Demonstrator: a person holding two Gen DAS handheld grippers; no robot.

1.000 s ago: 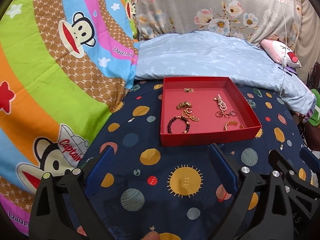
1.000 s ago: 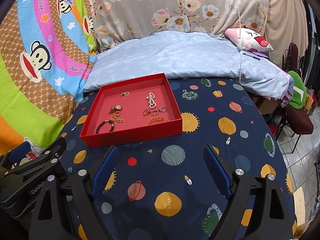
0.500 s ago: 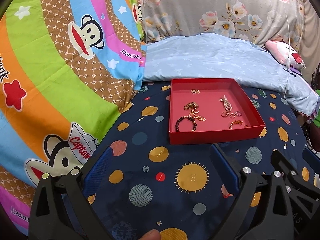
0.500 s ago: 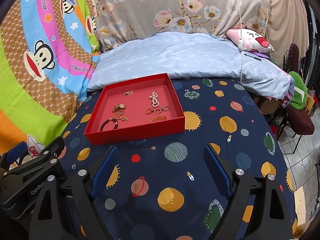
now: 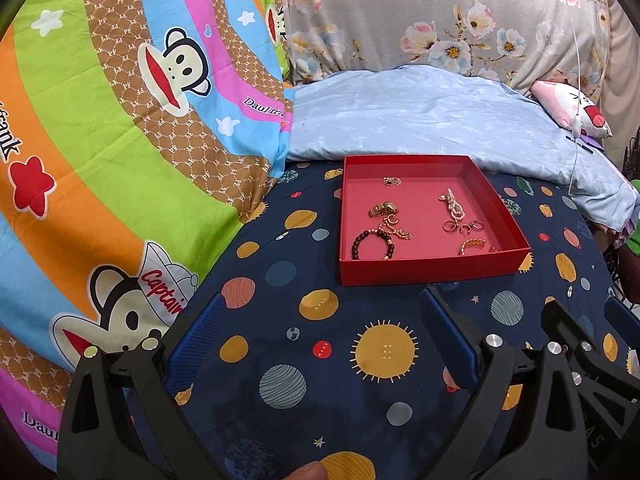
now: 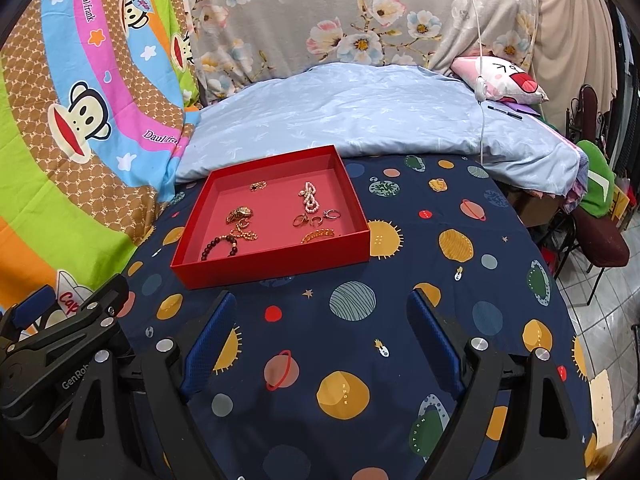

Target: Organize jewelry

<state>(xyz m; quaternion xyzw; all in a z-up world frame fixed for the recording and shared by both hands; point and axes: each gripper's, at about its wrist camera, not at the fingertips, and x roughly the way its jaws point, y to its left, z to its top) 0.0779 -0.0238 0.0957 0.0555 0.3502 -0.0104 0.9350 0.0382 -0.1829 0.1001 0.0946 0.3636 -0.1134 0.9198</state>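
Observation:
A shallow red box (image 5: 424, 270) (image 6: 276, 264) lies on a navy planet-print sheet. Inside it are a dark bead bracelet (image 5: 372, 244) (image 6: 220, 245), a gold watch (image 5: 383, 209) (image 6: 240, 213), a gold chain (image 5: 396, 229), a pearl piece (image 5: 454, 206) (image 6: 309, 197), three rings (image 5: 462, 226) (image 6: 316, 219), a gold cuff (image 5: 474, 245) (image 6: 318, 236) and a small earring (image 5: 391, 180) (image 6: 258, 186). My left gripper (image 5: 322, 312) is open and empty, short of the box's front wall. My right gripper (image 6: 322, 312) is open too, nothing between its blue pads, beside the left one (image 6: 60, 344).
A colourful monkey-print quilt (image 5: 100, 140) rises on the left. A light blue pillow (image 5: 420, 116) and a floral cushion (image 6: 340, 16) lie behind the box. A pink plush (image 6: 500, 76) and a hanging white cable (image 6: 480, 60) are at the back right. The bed edge and chairs (image 6: 600, 220) are on the right.
The left wrist view has drifted, so the box sits further right and a bit lower in it. The right view barely shifts. Both grippers stay open and the jewelry is untouched.

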